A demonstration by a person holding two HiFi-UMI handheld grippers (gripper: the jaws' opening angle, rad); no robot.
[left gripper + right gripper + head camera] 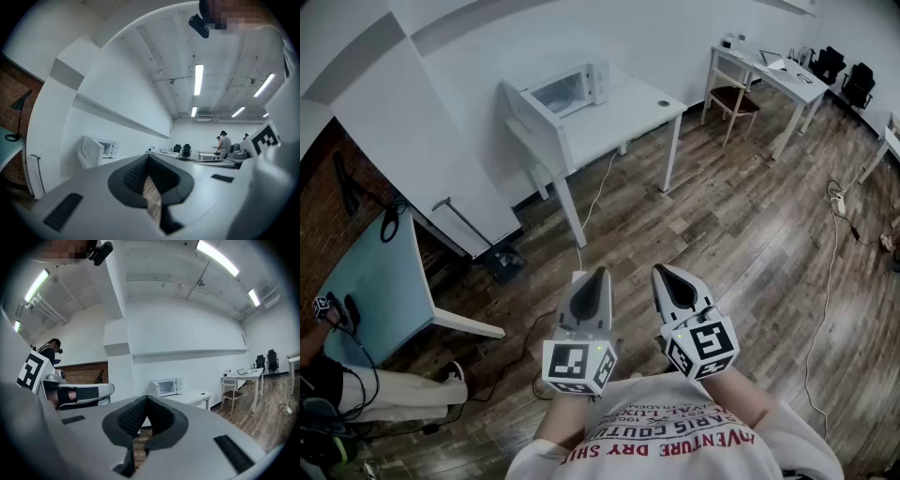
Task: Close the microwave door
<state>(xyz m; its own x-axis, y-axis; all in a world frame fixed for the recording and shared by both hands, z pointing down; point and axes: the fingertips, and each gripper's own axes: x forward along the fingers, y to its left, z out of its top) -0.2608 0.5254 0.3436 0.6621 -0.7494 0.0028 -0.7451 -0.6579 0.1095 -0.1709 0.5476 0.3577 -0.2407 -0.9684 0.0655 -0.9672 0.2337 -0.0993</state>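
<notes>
A white microwave (570, 90) stands on a white table (628, 108) by the far wall, a few steps away, with its door (521, 105) swung open to the left. It also shows in the left gripper view as the microwave (101, 149) and in the right gripper view as the microwave (167, 386). My left gripper (599, 276) and right gripper (660, 272) are held side by side close to my chest, over the wood floor and far from the microwave. Both are shut with nothing between the jaws, as seen on the left gripper (149, 158) and the right gripper (146, 399).
A teal table (370, 291) stands at the left, with a seated person's legs (394, 396) beside it. A second white desk (773, 73) with a chair (735, 99) is at the back right. Cables (836, 199) lie on the floor. People (224, 140) stand far off.
</notes>
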